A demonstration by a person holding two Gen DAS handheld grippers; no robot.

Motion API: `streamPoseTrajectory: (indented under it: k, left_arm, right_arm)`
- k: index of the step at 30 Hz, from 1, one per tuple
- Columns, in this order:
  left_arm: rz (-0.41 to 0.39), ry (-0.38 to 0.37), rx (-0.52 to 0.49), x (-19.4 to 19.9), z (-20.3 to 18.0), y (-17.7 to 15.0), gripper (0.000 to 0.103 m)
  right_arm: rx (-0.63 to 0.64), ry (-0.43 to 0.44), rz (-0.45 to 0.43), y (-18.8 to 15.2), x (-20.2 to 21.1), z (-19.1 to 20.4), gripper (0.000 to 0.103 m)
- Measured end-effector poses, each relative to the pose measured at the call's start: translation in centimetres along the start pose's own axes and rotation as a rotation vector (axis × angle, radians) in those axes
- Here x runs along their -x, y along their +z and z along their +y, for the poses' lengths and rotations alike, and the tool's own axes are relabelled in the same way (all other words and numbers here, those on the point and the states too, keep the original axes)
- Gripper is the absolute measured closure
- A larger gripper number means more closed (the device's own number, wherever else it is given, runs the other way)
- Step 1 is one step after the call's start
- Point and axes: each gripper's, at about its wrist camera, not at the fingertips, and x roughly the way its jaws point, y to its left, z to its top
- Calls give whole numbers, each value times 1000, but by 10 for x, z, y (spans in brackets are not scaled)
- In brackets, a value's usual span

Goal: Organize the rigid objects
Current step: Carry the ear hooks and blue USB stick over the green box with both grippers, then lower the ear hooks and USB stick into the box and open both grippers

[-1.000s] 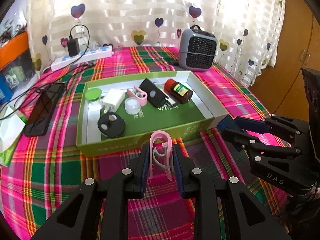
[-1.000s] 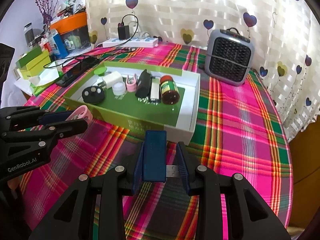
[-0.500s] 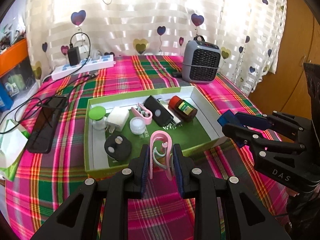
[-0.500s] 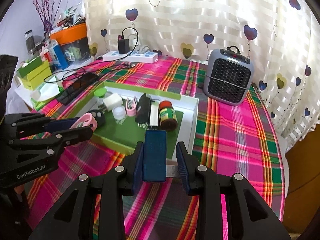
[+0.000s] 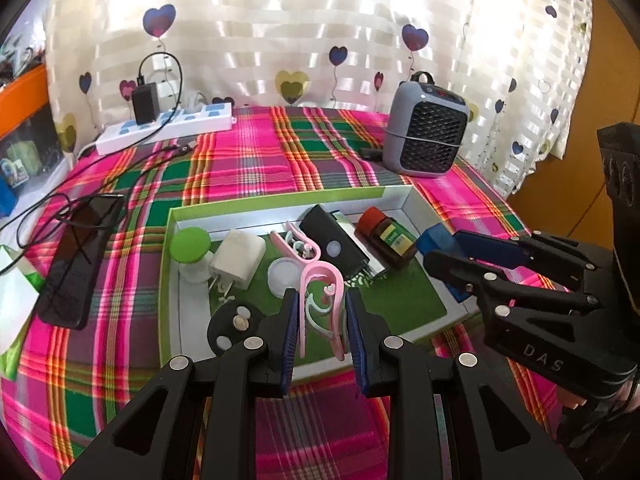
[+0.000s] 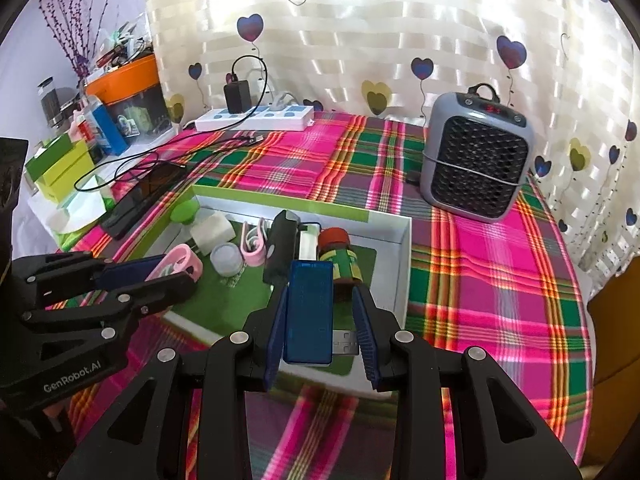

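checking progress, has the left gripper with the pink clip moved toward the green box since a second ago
Yes. The left gripper carried the pink clip forward over the green box near rim.

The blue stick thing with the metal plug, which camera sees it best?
The right wrist view. There the blue USB stick faces the camera, clamped in the right gripper, its metal plug showing. The left wrist view catches only a blue corner behind that gripper's fingers.

A tray [image 5: 192, 216] sat mid-table on the cloth [image 5: 256, 160], a heater [image 5: 426, 132] behind it to the right, a power strip [image 5: 168, 126] behind left, a phone [image 5: 80, 264] on its left.
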Motion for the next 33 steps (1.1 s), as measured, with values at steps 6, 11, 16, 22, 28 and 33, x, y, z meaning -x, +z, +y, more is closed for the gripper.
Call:
streamPoseTrajectory:
  k: [6,11,16,22,28,33]
  left_arm:
    - [26,5,9,-16,3,0,81]
    - [44,9,12,-26,5,-1,81]
    - [54,14,13,-33,7,-3,81]
    - [55,16,13,-35,7,-4,81]
    - [74,17,14,-40,7,-6,81]
    - [74,15,14,-41,7,-6,81]
  right_arm:
    - [-25,5,33,0,-19,-5,69]
    - [-22,0,45,-3,-27,-6,69]
    - [-22,1,52,-5,-33,-7,69]
    - [-28,3,60,-7,-39,-9,69]
    - [-33,4,69,-8,-43,-9,69]
    - [-34,5,74,-8,-45,-9,69]
